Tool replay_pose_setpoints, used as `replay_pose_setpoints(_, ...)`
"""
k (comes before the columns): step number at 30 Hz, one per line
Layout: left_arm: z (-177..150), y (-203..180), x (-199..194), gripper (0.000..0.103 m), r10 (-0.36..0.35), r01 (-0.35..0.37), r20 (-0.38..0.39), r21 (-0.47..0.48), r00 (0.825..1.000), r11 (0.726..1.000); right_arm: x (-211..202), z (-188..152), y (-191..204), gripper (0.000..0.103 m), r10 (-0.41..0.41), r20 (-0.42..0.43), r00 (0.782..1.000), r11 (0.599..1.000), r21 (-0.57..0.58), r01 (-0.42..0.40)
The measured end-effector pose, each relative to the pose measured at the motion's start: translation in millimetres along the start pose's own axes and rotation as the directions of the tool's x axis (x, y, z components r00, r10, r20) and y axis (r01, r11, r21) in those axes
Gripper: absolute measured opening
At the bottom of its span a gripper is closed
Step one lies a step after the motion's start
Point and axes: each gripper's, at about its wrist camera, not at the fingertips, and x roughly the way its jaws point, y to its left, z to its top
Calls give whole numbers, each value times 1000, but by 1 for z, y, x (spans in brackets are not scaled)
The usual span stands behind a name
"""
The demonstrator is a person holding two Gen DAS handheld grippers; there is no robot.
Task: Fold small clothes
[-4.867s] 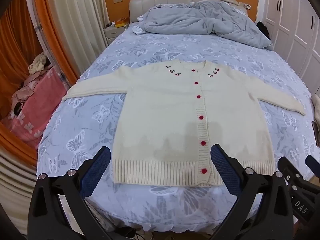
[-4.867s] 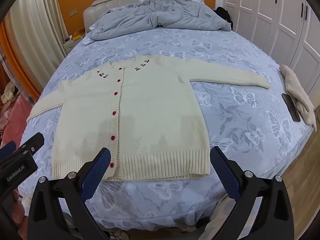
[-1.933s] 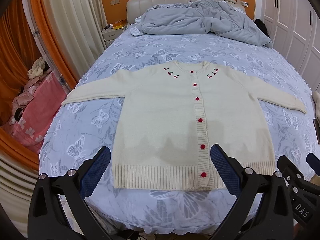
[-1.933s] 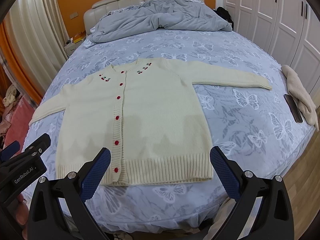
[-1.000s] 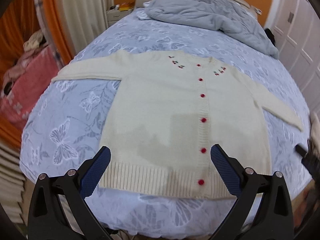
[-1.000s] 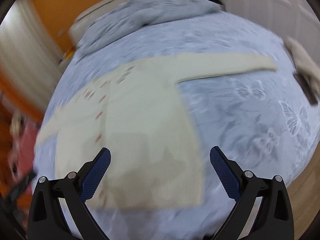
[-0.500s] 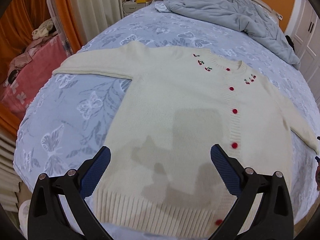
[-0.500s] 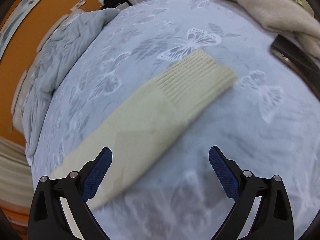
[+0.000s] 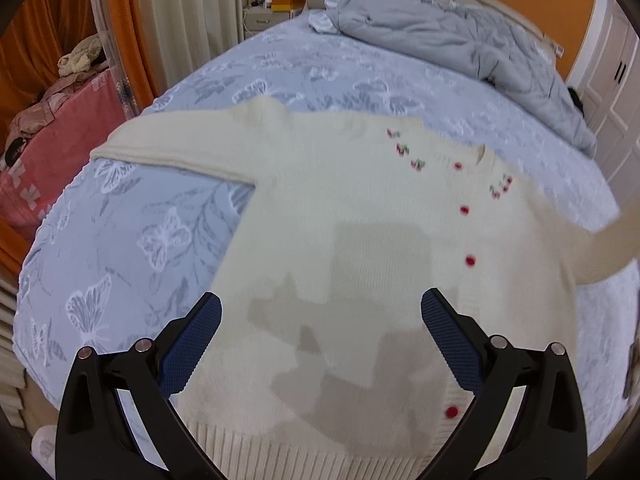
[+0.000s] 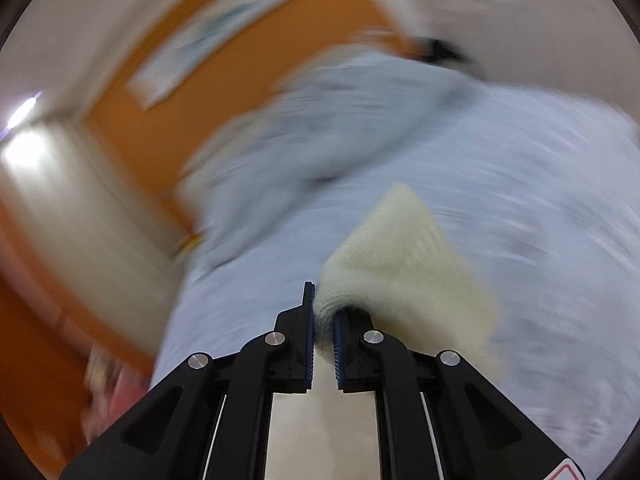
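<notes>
A cream knitted cardigan (image 9: 352, 248) with red buttons and cherry embroidery lies face up on the blue butterfly bedspread (image 9: 132, 232). My left gripper (image 9: 320, 332) is open and empty, hovering above the cardigan's lower body near the hem. The left sleeve (image 9: 168, 152) lies stretched out flat. The right sleeve (image 9: 600, 252) is lifted off the bed at the right edge of the left wrist view. My right gripper (image 10: 323, 316) is shut on that sleeve's cuff end (image 10: 400, 256); the right wrist view is heavily blurred.
A rumpled grey duvet (image 9: 452, 36) lies at the head of the bed. A pink blanket with clothes (image 9: 48, 128) sits off the bed's left side, by curtains. White wardrobe doors (image 9: 616, 92) stand on the right. A nightstand (image 9: 268, 16) is at the back.
My right gripper has shut on the right sleeve's cuff and lifted it, swinging fast. My left gripper has moved closer over the cardigan's body and stays open.
</notes>
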Motion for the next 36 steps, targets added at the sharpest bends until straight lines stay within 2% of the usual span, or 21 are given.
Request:
replay_pose_setpoints(2,11,7,-6,98,-29,29,22,-29,999,999,26,-20,72,9,116,-76,990,986,-110,-124)
replay_pose_setpoints(4,23,15,-10,98,-57,59,40,-63,998,996,62,-55,123,13,159,-182,970,964,-182,-192)
replay_pose_setpoints(6,37,24,-9,98,-105,109,39,-103,994,989,117,-116,157,31,119,-344,931,949,-238,-209)
replay_pose_setpoints(8,48,29,-1,98,-144,147,27,-133,989,980,148,-163,159,32,29,-431,902,946,-278,-164)
replay_pose_setpoints(11,67,30,23,98,-194,194,11,-155,981,969,139,-186,131,34,-11,-427,904,960,-257,-110)
replay_pose_setpoints(12,72,28,32,98,-202,200,4,-159,979,967,130,-185,119,39,-19,-420,907,966,-241,-91)
replay_pose_setpoints(15,87,17,76,98,-243,229,-44,-198,969,953,100,-171,52,51,-131,-379,916,984,-159,74)
replay_pose_setpoints(18,97,3,125,98,-262,232,-102,-238,960,943,94,-154,-16,53,-234,-370,899,972,-86,218)
replay_pose_setpoints(21,102,-14,163,96,-261,218,-144,-261,955,940,94,-151,-51,53,-256,-381,888,962,-9,274)
replay_pose_setpoints(22,102,-17,172,92,-259,214,-150,-263,954,941,99,-148,-59,54,-268,-387,882,957,0,291)
replay_pose_setpoints(24,102,-27,189,47,-240,191,-179,-257,954,947,112,-145,-64,56,-273,-396,877,955,-4,295)
replay_pose_setpoints(25,103,-30,195,36,-240,186,-198,-257,950,948,123,-144,-64,56,-278,-397,875,954,-12,298)
replay_pose_setpoints(26,104,-31,198,19,-243,188,-200,-258,949,948,133,-142,-59,56,-275,-396,876,956,-17,293)
replay_pose_setpoints(27,106,-32,196,11,-244,193,-193,-251,950,949,145,-142,-57,55,-272,-397,876,958,-23,286)
replay_pose_setpoints(28,110,-33,193,11,-238,194,-178,-235,955,952,148,-143,-54,48,-284,-397,873,955,-36,294)
replay_pose_setpoints(29,115,-36,183,10,-234,201,-146,-211,961,957,155,-142,-51,13,-290,-397,871,955,-54,293)
replay_pose_setpoints(31,125,-31,159,9,-252,234,-70,-196,965,952,150,-133,-44,10,-245,-373,895,968,-37,250)
replay_pose_setpoints(32,128,-27,148,9,-262,250,-40,-196,964,948,139,-124,-37,10,-207,-322,924,977,-19,212)
replay_pose_setpoints(34,132,-20,129,9,-260,259,19,-182,965,949,117,-114,-25,10,-177,-239,955,984,-24,177)
replay_pose_setpoints(35,130,-16,128,10,-255,255,23,-177,967,951,111,-117,-27,9,-173,-217,961,985,-20,173)
replay_pose_setpoints(36,127,-13,135,10,-257,253,2,-179,966,951,117,-121,-32,9,-186,-235,954,982,-19,186)
